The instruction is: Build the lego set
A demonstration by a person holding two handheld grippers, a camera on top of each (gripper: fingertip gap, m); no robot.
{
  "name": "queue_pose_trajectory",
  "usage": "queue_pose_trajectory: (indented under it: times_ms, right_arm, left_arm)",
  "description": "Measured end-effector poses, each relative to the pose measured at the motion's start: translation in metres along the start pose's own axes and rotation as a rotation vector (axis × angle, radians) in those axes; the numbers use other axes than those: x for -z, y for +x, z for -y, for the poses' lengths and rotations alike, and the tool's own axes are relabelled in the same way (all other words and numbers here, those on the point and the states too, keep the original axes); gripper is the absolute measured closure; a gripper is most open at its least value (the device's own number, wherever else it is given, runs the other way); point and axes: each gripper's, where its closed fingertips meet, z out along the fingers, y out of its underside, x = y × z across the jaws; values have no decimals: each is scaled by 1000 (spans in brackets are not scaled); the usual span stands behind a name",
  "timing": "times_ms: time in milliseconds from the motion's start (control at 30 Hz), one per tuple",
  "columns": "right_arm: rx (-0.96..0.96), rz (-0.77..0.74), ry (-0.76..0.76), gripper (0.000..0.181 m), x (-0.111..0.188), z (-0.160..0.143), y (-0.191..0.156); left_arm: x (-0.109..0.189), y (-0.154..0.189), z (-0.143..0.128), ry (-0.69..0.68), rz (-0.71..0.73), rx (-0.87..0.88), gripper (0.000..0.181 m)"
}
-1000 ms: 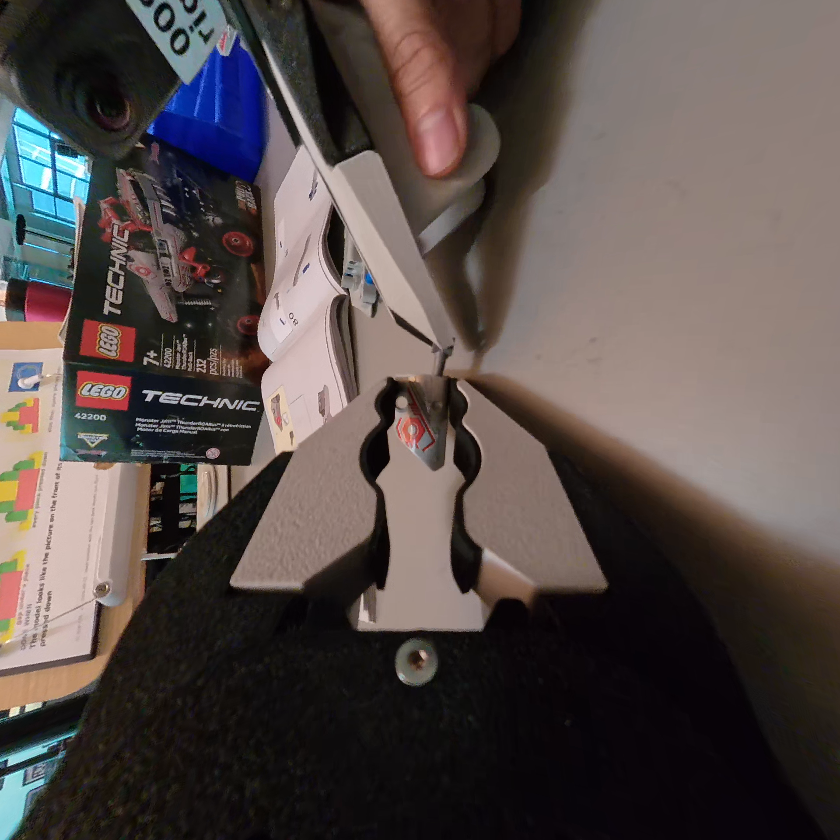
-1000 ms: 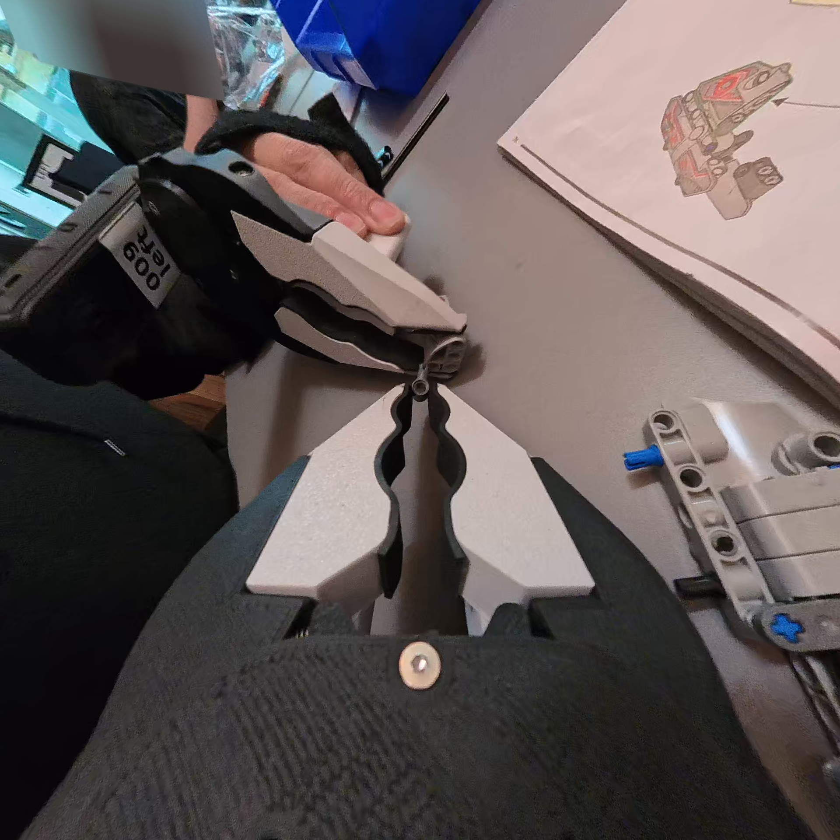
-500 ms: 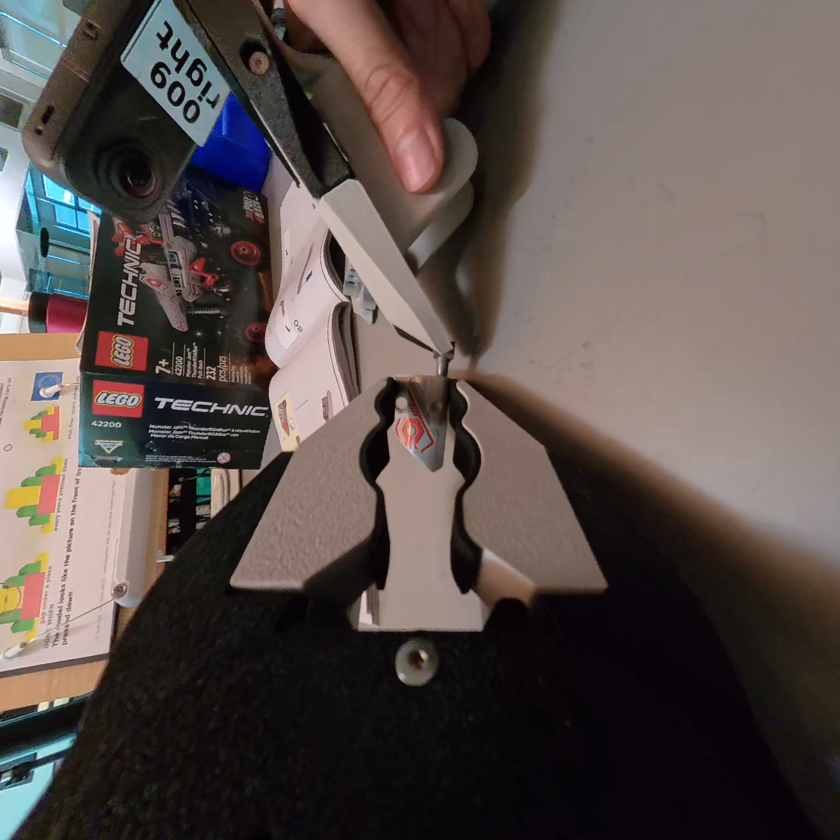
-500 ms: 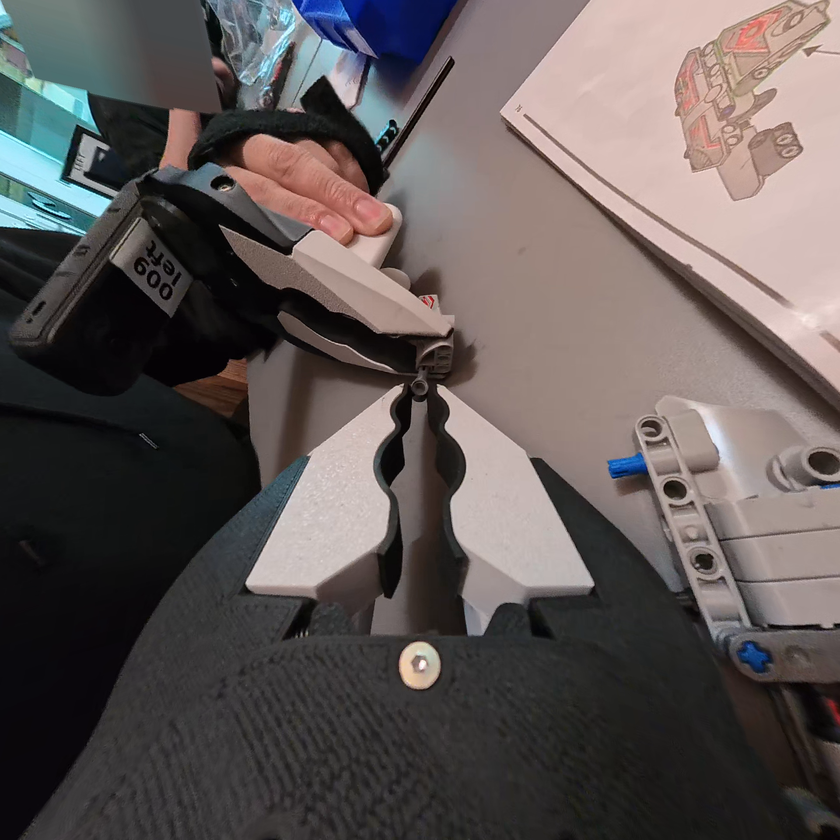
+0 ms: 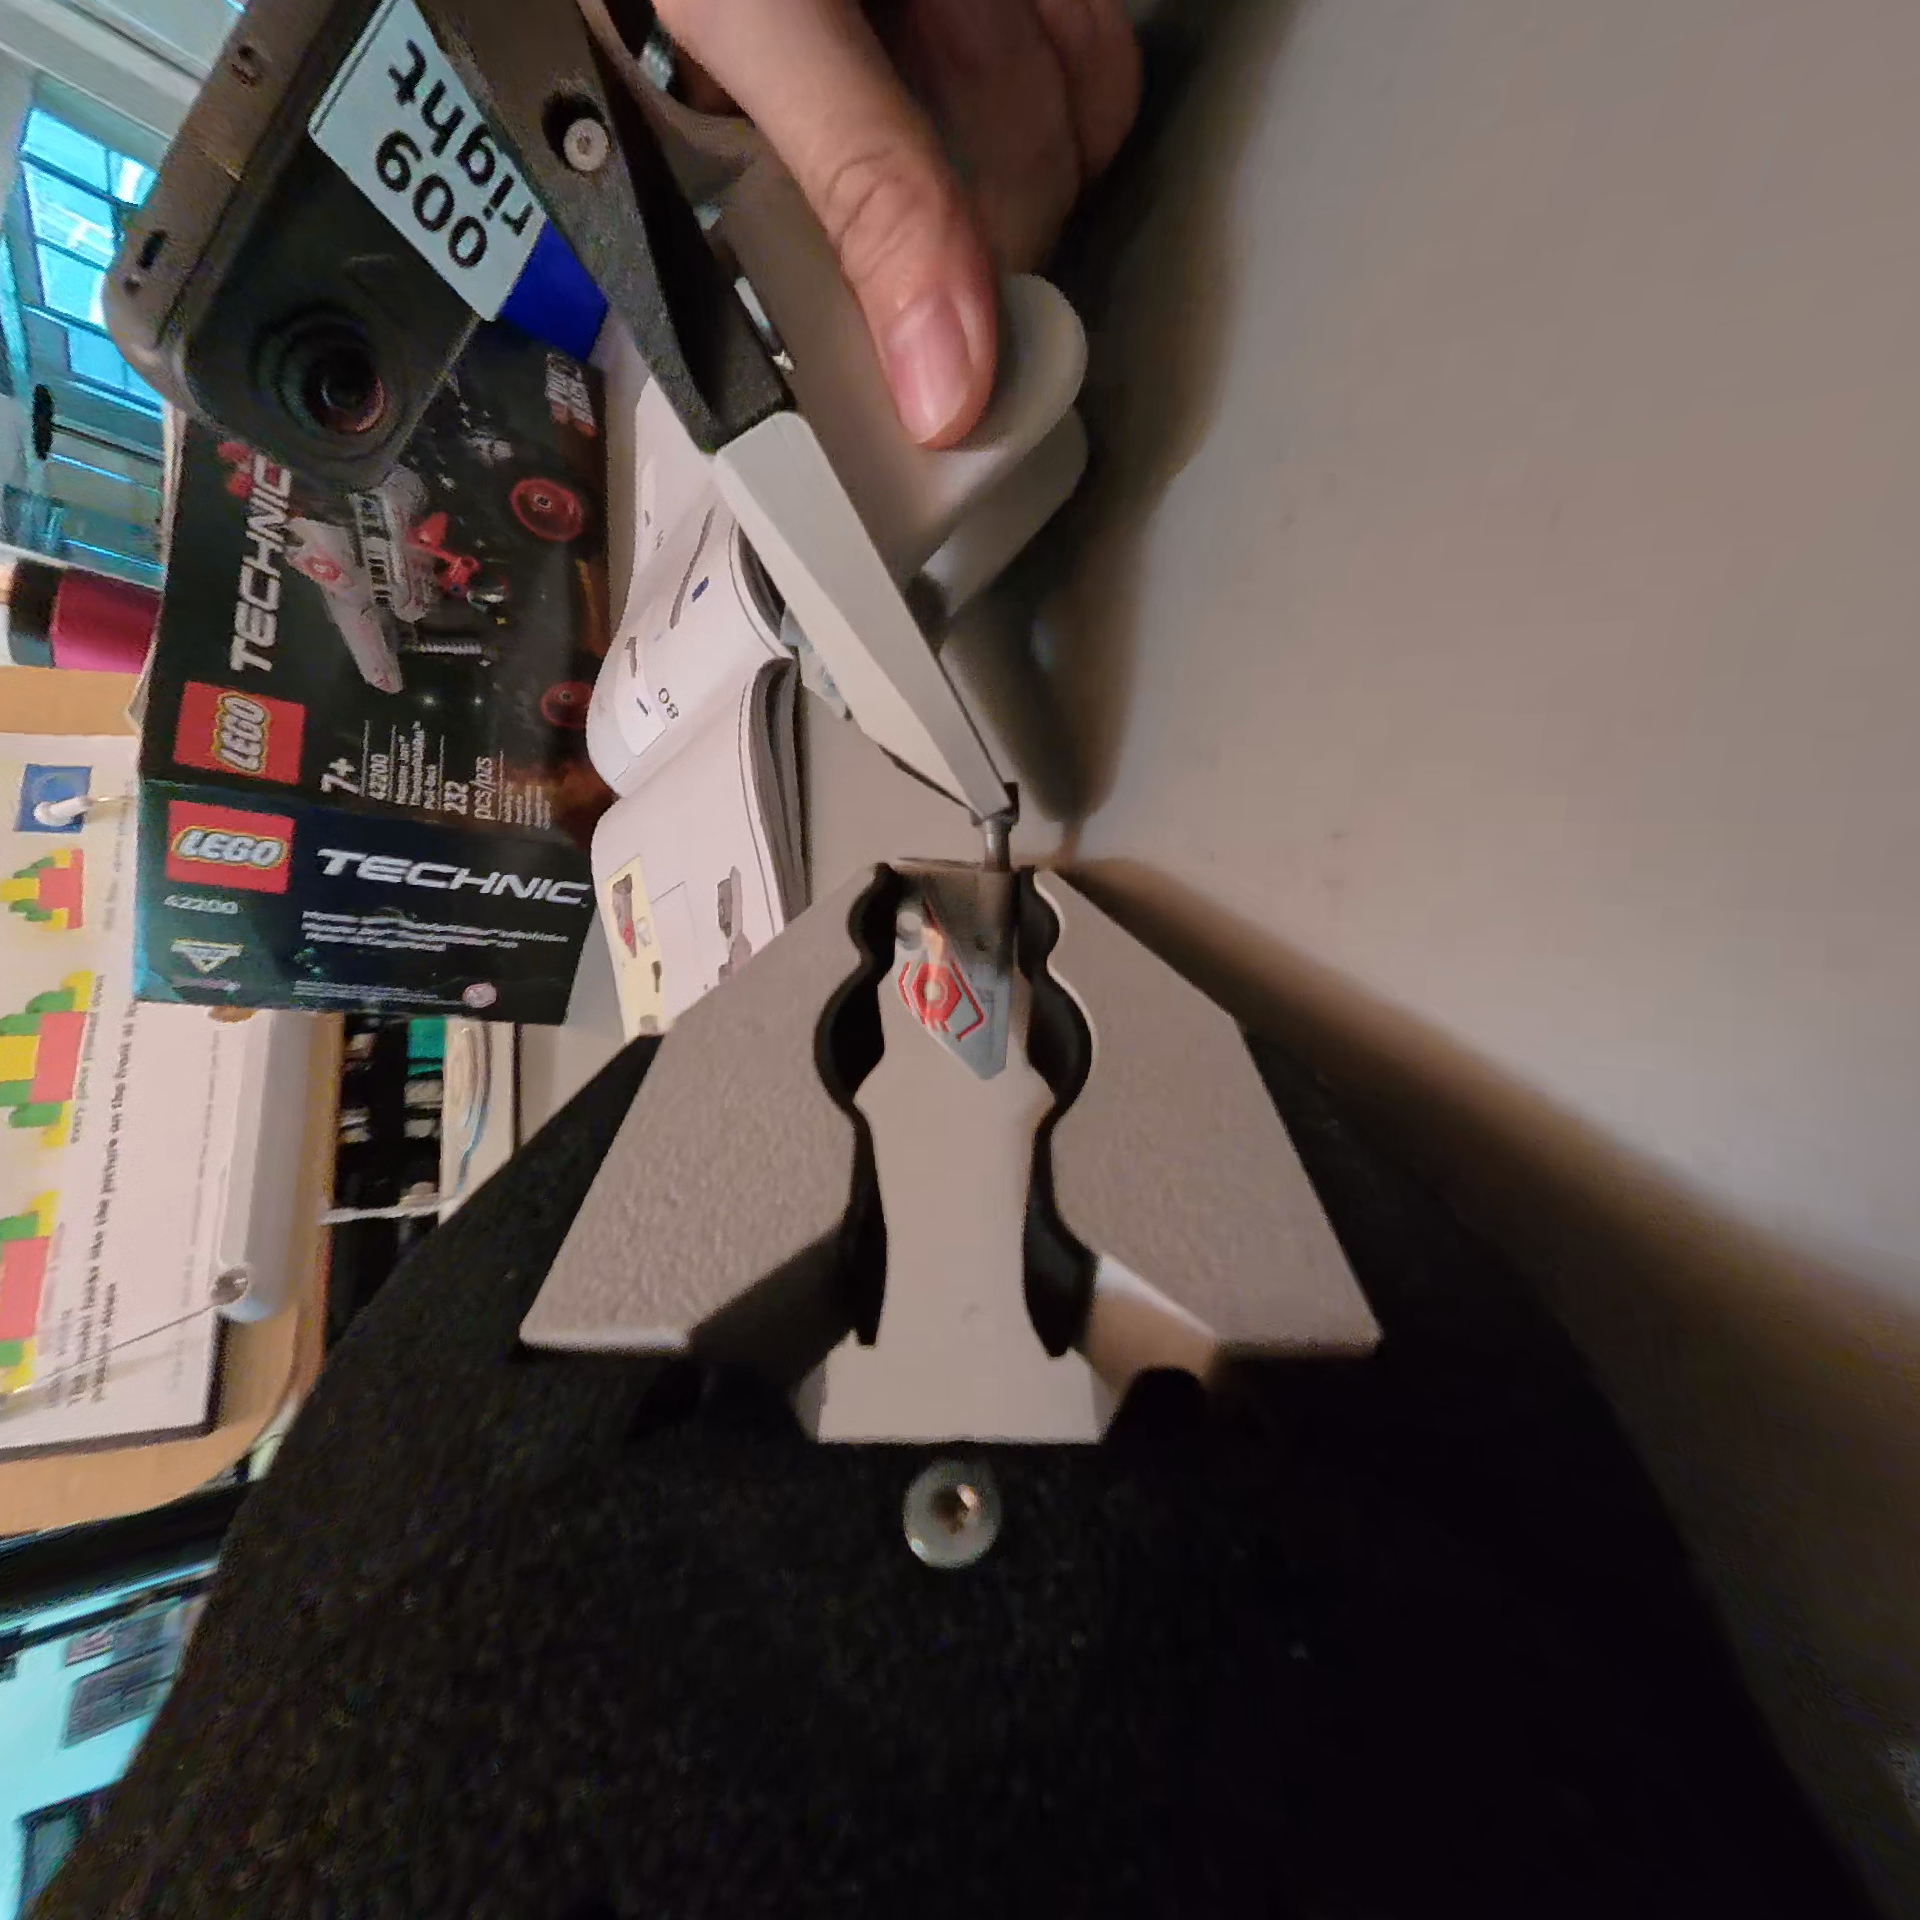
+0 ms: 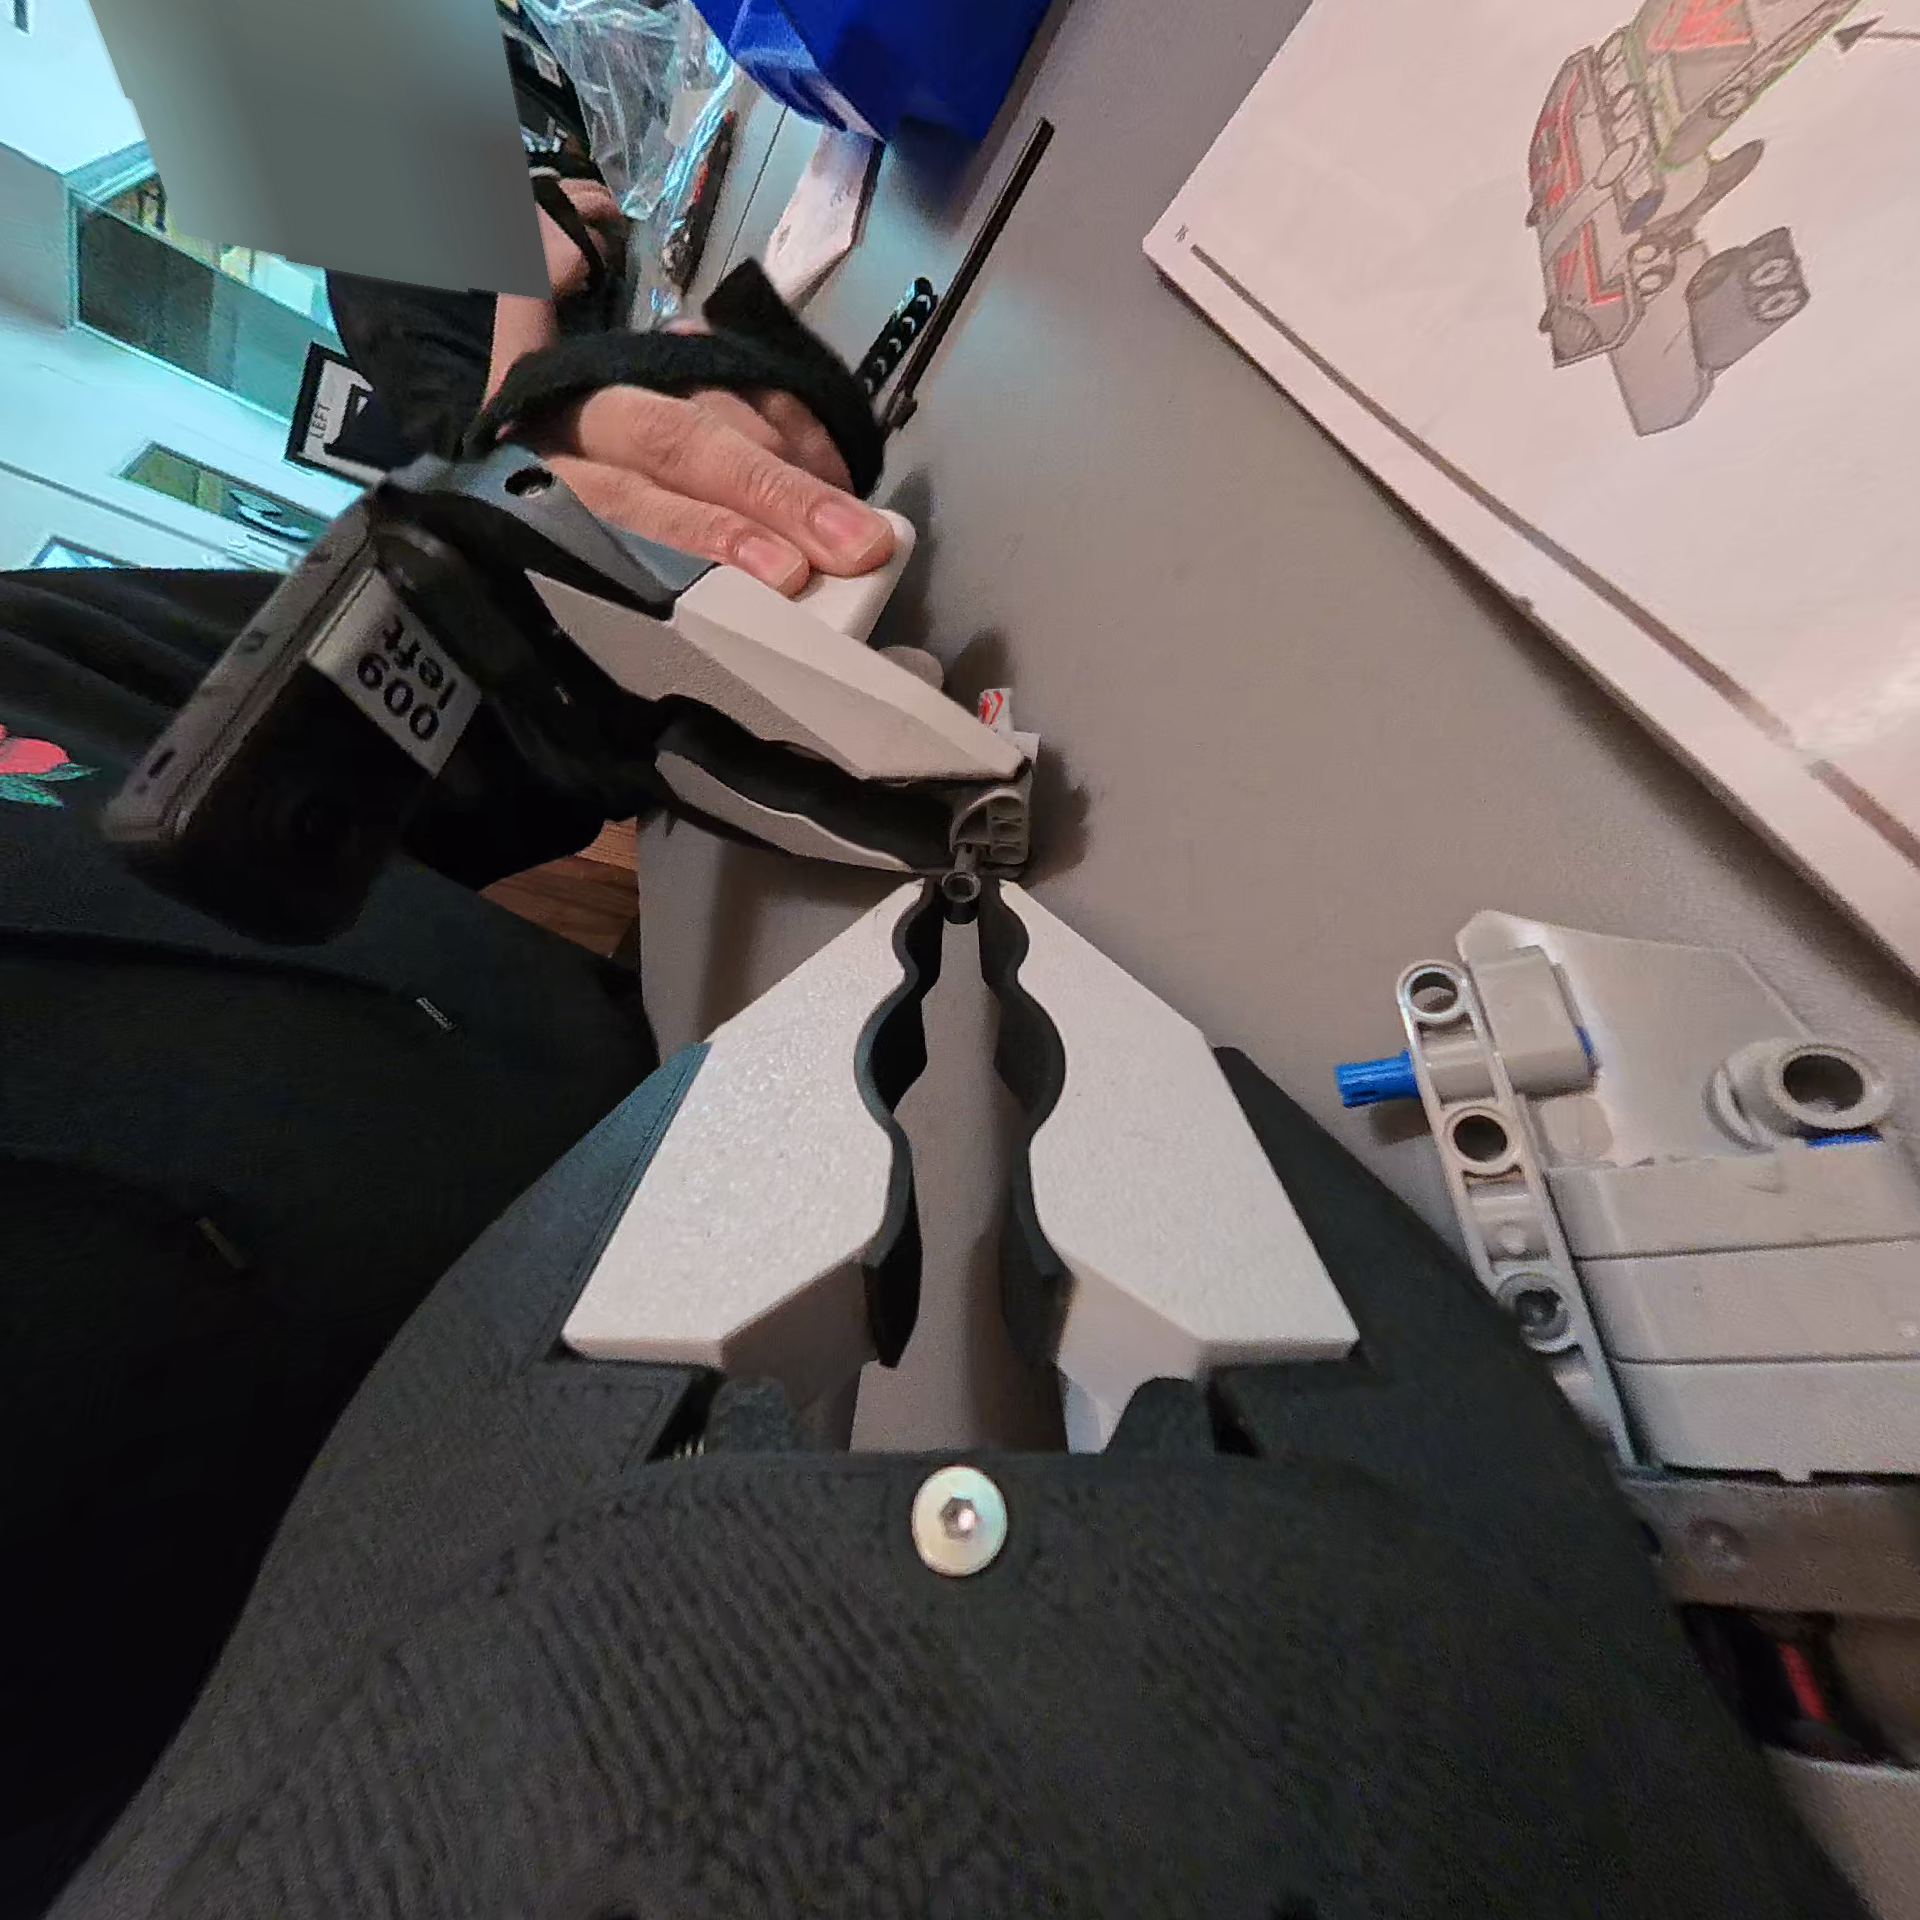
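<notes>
My left gripper (image 5: 961,883) is shut on a small grey Lego panel with a red sticker (image 5: 951,992); the panel also shows in the right wrist view (image 6: 1000,816), held just above the grey table. My right gripper (image 6: 961,899) is shut on a small dark grey pin (image 6: 961,885). The pin's tip touches the panel's end; in the left wrist view the pin (image 5: 997,836) pokes out of the right gripper's fingers (image 5: 883,665) onto the panel's top edge. The two grippers meet tip to tip at a right angle.
A partly built grey Lego model (image 6: 1683,1247) with a blue pin (image 6: 1371,1075) lies right of my right gripper. The open instruction booklet (image 6: 1558,364) lies beyond it. The Lego box (image 5: 374,810), a blue bin (image 6: 883,52) and plastic bags stand farther off. The grippers are tip to tip, or close to it.
The right gripper has tilted and drawn nearer to the left wrist camera, keeping the pin against the panel. In the right wrist view the model has slid left and closer.
</notes>
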Motion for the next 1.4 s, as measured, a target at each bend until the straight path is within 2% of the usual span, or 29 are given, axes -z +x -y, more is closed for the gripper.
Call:
queue_pose_trajectory:
  times_ms: [133, 267, 600, 800, 1067, 1133, 1233, 1400]
  right_arm:
    - [15, -49, 35, 176, 0, 1, 2]
    - [-60, -15, 65, 176, 3, 4, 2]
    - [-55, -49, 147, 176, 3, 14, 6]
    - [-14, -120, 202, 176, 4, 16, 8]
    - [-32, -134, 240, 176, 5, 19, 9]
    - [-55, -141, 258, 176, 5, 20, 10]
    - [-113, -132, 298, 176, 6, 22, 10]
    - [-145, -166, 345, 176, 5, 22, 10]
  left_arm:
    - [-1, -2, -1, -58, 43, -41, 161]
    - [0, -3, 0, -58, 40, -55, 161]
    - [0, 2, -3, 49, -172, 374, 161]
    - [-1, 1, -5, 53, -210, 446, 160]
    - [-1, 3, -15, 10, -357, 698, 149]
    - [1, 6, -14, 17, -390, 706, 157]
    - [0, 6, -14, 13, -372, 689, 158]
    - [-5, -5, -18, -48, -166, 579, 159]
